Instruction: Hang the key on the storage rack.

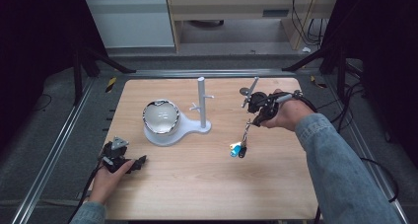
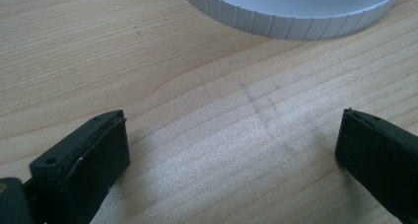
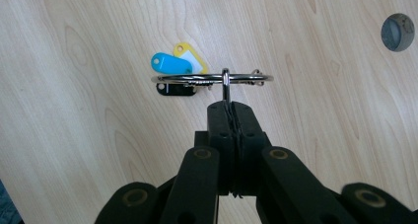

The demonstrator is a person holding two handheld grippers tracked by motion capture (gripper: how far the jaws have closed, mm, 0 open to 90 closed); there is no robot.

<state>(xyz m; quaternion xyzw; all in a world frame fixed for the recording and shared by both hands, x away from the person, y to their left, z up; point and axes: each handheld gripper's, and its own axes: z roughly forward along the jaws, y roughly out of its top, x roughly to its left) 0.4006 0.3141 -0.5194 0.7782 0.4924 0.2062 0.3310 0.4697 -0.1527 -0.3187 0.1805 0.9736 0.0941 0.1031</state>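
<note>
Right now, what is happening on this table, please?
A person works with two tongs. The right tongs are shut on a key ring carrying blue, yellow and black tags, held just above the wooden table. The left tongs rest open near the white stand, which holds a bowl and an upright peg post.

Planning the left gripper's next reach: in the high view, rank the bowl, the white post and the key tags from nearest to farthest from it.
From the left gripper:
1. Bowl, just up and right, on the white stand's base.
2. White post, farther right, behind the bowl.
3. Key tags, right of centre, hanging under the right gripper.
</note>
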